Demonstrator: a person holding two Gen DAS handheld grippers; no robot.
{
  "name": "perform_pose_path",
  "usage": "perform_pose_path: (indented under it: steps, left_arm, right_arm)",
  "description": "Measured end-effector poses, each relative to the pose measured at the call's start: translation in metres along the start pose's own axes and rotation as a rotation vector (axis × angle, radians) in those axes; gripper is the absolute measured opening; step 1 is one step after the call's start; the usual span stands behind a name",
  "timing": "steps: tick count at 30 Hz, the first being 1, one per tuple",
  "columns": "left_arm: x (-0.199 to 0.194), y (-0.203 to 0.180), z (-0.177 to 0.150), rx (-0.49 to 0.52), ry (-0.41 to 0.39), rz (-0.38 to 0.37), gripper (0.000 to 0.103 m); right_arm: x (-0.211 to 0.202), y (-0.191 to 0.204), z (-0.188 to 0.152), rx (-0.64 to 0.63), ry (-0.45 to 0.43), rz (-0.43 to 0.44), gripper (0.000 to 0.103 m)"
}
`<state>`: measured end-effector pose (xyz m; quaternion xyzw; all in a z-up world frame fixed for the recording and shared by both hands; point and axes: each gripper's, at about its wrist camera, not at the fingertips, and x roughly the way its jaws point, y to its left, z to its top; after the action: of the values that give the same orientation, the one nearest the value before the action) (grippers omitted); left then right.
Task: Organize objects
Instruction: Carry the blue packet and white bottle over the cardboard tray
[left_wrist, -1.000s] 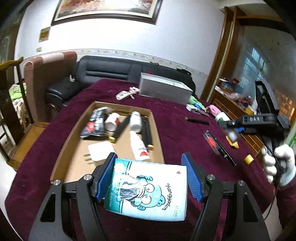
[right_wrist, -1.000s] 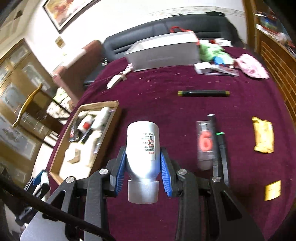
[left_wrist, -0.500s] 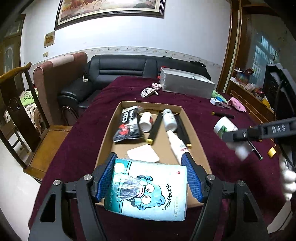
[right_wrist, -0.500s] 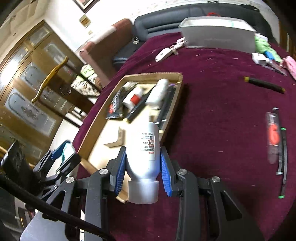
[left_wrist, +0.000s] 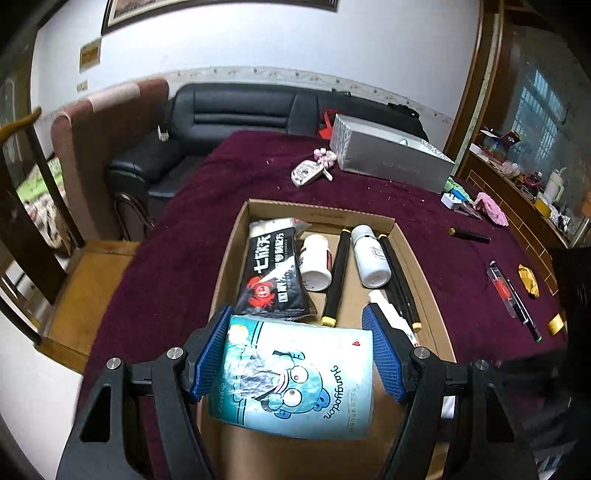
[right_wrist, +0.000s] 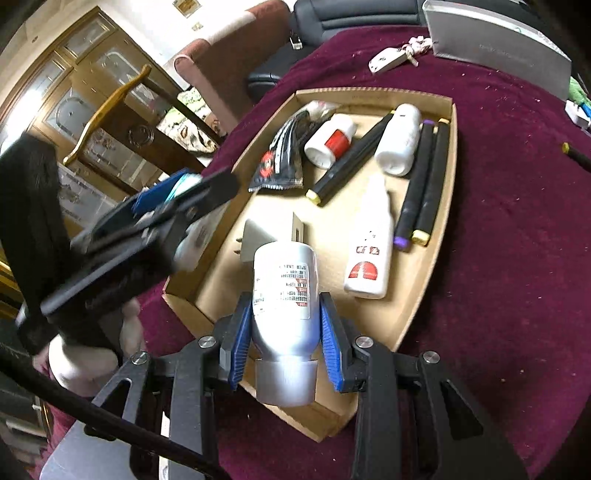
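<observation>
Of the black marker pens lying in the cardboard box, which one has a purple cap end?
The black marker second from the box's right wall; its near end is purple. Its neighbour and the slanted marker have yellow ends.

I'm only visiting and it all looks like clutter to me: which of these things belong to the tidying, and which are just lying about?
In the job:
cardboard tray
tissue pack in left gripper
silver bottle in right gripper
loose black marker

Lying about:
grey box
key fob
black sofa
</observation>
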<state>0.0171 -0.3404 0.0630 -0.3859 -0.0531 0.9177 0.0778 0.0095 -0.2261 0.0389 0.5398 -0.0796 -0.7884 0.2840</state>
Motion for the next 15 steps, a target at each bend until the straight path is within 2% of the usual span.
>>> perform_pose_path:
  steps: [15]
  left_arm:
    - [0.049, 0.010, 0.009, -0.074, 0.098, 0.008, 0.065]
  right_arm:
    - [0.027, 0.004, -0.002, -0.040, 0.037, -0.065, 0.033]
